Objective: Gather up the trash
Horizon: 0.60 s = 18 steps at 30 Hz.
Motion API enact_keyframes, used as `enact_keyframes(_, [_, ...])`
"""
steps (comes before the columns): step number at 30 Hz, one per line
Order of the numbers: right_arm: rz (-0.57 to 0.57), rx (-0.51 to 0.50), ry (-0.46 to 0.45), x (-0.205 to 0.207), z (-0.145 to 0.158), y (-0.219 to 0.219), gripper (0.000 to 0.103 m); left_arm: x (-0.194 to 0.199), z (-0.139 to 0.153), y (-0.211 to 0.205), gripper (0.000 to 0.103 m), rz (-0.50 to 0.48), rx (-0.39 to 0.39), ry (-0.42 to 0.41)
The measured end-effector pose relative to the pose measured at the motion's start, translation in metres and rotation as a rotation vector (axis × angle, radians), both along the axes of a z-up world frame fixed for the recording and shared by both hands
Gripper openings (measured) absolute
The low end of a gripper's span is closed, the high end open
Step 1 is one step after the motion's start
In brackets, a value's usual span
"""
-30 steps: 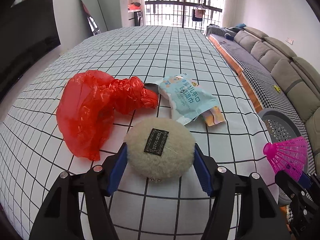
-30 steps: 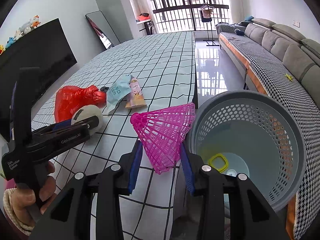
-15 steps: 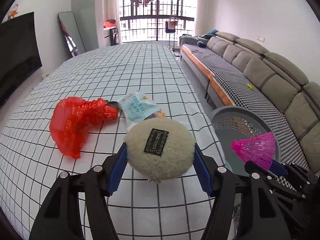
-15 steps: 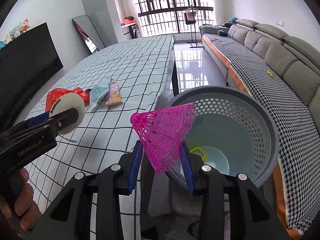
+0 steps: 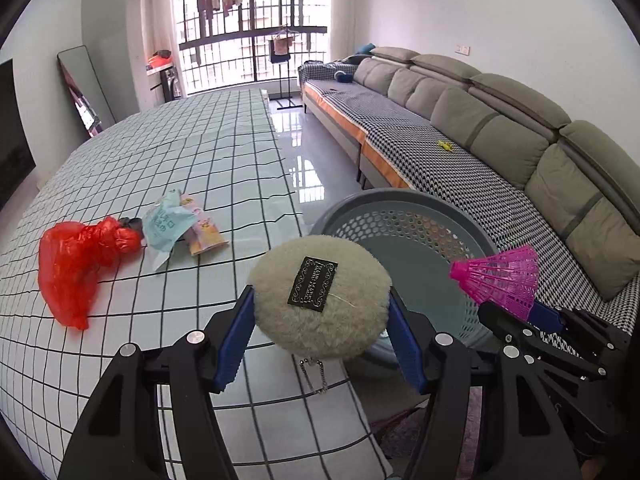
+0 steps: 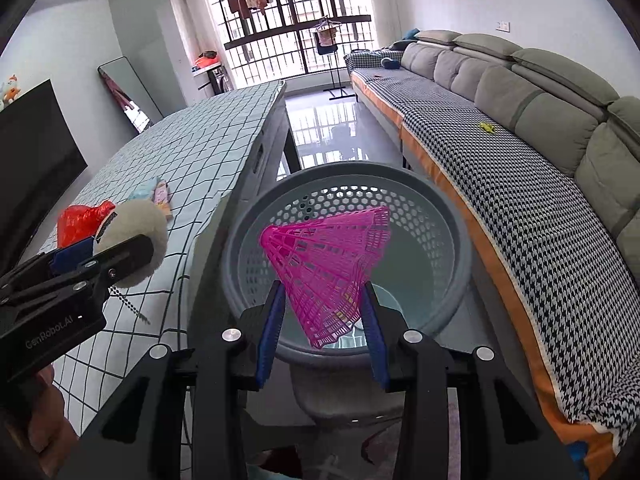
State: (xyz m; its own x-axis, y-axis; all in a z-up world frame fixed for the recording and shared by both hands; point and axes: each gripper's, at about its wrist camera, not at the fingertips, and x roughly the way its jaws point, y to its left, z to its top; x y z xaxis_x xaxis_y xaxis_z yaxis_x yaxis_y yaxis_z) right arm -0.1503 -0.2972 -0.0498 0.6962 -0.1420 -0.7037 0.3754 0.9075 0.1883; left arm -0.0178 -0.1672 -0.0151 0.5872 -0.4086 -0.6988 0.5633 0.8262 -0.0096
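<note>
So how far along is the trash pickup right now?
Something yellowish already lies in the basket. In hand: the left gripper holds the fluffy pad near the basket, and the right gripper holds the pink shuttlecock above it. Left on the table: the red bag and two wrappers.

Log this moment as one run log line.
left gripper: holds fluffy puff | right gripper: holds pink shuttlecock over basket

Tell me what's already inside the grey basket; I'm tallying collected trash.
The grey basket shows a pale bottom with something yellowish, seen through the pink shuttlecock held by the right gripper. The shuttlecock covers most of the bottom, so anything else is hidden.
</note>
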Motion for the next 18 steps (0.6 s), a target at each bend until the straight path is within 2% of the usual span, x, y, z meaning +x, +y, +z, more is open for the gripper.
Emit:
enact_keyframes(10, [-0.072, 0.007, 0.015, -0.01, -0.01, -0.032, 0.037, -0.005, -0.013, -0.038, 0.061, -0.08, 0.017, 0.024])
enact_keyframes(18, [-0.082, 0.019, 0.031, 0.0, -0.021, -0.047, 0.037, 0.001, -0.024, -0.054, 0.061, -0.096, 0.04, 0.038])
